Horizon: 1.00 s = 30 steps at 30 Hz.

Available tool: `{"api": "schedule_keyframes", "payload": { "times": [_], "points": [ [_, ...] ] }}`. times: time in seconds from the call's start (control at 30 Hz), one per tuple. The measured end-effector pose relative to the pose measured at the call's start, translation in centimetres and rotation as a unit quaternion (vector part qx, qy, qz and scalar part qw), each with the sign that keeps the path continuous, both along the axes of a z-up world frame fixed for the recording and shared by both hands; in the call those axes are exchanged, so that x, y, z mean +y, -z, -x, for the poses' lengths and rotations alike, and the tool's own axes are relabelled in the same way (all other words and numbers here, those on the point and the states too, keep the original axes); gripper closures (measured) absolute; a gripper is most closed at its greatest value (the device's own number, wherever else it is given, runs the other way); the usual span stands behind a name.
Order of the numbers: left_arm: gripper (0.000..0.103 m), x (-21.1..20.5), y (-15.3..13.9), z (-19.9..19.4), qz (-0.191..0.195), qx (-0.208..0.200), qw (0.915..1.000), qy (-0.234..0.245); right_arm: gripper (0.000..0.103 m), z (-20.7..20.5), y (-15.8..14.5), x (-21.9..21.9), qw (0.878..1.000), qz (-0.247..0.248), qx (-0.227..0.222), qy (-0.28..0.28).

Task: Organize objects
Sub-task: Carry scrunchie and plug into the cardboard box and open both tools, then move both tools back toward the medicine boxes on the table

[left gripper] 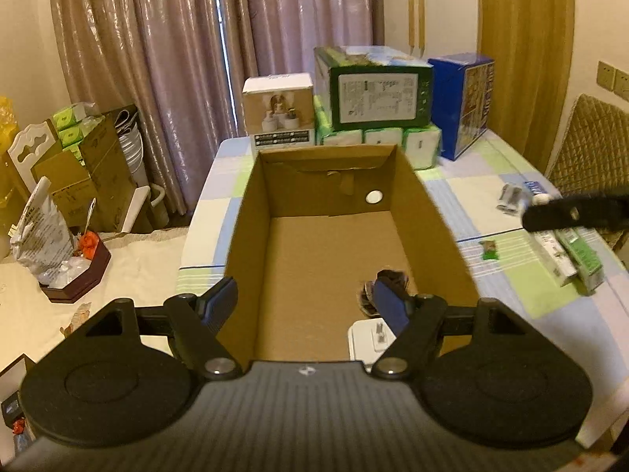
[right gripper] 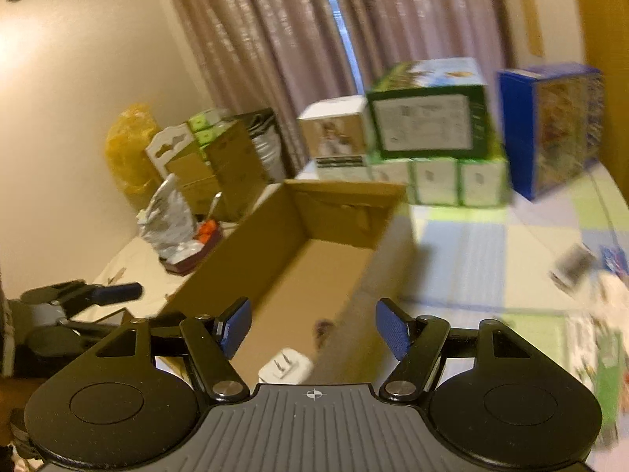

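Cardboard box (left gripper: 334,244) sits open on the patchwork tablecloth (left gripper: 491,192), with a white charger (left gripper: 369,338) and a small dark item (left gripper: 387,279) already lying at its near end. Loose packets (left gripper: 570,255) and a small green sachet (left gripper: 490,251) wait on the cloth well to the right of it. Left gripper (left gripper: 306,301) hovers over the box's near edge, fingers spread wide and empty; right gripper (right gripper: 312,328) is likewise wide and empty, poised beside the box's right wall. The right-wrist view is smeared, which suggests fast movement, so I judge a hurried reach could clip the box wall and shove it, or skid the flat packets across the cloth instead of pinching them.
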<state>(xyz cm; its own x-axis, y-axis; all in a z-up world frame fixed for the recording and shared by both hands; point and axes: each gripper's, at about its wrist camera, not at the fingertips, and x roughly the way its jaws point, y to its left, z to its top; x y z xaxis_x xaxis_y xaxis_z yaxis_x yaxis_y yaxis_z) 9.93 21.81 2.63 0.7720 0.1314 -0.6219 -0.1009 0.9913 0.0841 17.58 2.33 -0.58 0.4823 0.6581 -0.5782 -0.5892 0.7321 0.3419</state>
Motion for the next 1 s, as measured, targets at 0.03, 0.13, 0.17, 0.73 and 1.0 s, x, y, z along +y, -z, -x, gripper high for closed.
{"api": "schedule_keyframes", "payload": {
  "times": [0.03, 0.13, 0.17, 0.73, 1.0],
  "points": [
    [0.03, -0.4, -0.2, 0.3, 0.001, -0.002, 1.0, 0.001, 0.035, 0.5, 0.2, -1.1, 1.0, -0.003, 0.005, 0.011],
    [0.03, -2.0, -0.9, 1.3, 0.002, -0.006, 0.9999, 0.009, 0.034, 2.0, 0.5, -4.5, 0.999, -0.005, 0.012, 0.045],
    [0.03, -2.5, -1.1, 1.5, 0.003, -0.006, 0.9999, 0.011, 0.034, 2.4, 0.3, -5.5, 0.998, -0.003, 0.012, 0.055],
    [0.013, -13.6, -3.7, 6.7, 0.041, -0.022, 0.9957, 0.08, 0.019, 11.9, -1.3, -18.6, 0.982, 0.023, -0.025, 0.183],
    [0.009, -17.4, -3.9, 7.9, 0.043, -0.032, 0.9924, 0.111, 0.011, 15.3, -2.4, -22.9, 0.973, 0.017, -0.044, 0.227]
  ]
}}
